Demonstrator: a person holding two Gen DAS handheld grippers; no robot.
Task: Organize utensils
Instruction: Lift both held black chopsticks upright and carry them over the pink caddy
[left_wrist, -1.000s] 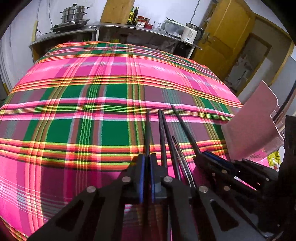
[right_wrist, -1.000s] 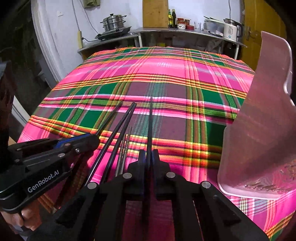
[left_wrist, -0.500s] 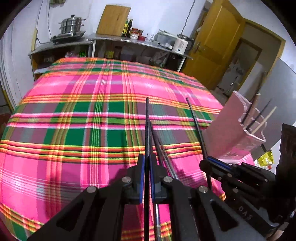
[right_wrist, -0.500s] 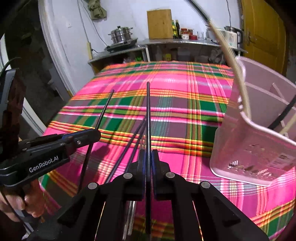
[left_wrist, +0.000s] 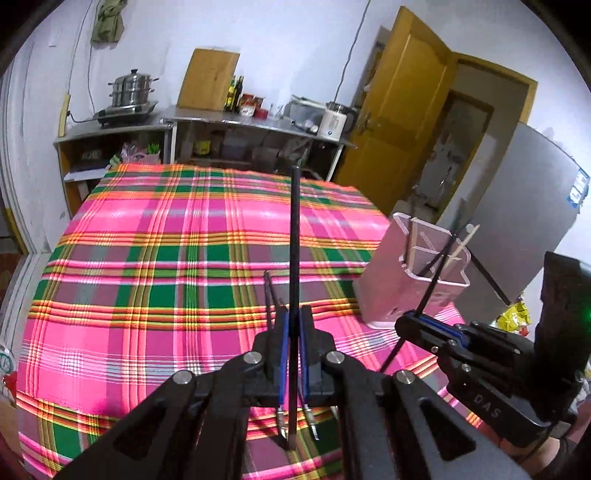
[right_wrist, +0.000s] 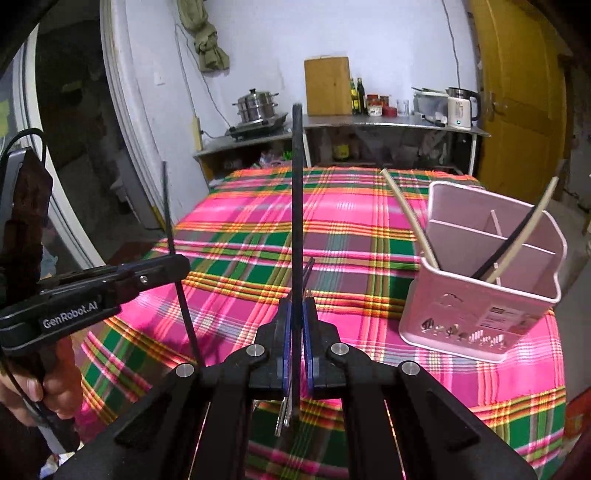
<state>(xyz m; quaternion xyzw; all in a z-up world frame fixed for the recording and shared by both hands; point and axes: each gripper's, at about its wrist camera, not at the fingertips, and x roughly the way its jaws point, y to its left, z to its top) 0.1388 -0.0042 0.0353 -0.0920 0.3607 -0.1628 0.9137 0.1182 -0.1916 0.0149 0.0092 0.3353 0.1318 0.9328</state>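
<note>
In the right wrist view, left gripper (right_wrist: 173, 264) at left has its fingers clamped on a black chopstick (right_wrist: 168, 206). At centre, right gripper (right_wrist: 296, 317) pinches another chopstick (right_wrist: 297, 192). Pink holder (right_wrist: 480, 295) stands right on the plaid tabletop (right_wrist: 351, 229).

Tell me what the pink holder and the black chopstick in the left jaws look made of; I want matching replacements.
The pink holder looks like moulded plastic: translucent walls, rounded rim, cut-out drain holes. The black chopstick looks like matt plastic or lacquered wood; an even dark, dull surface leaves that open.
</note>
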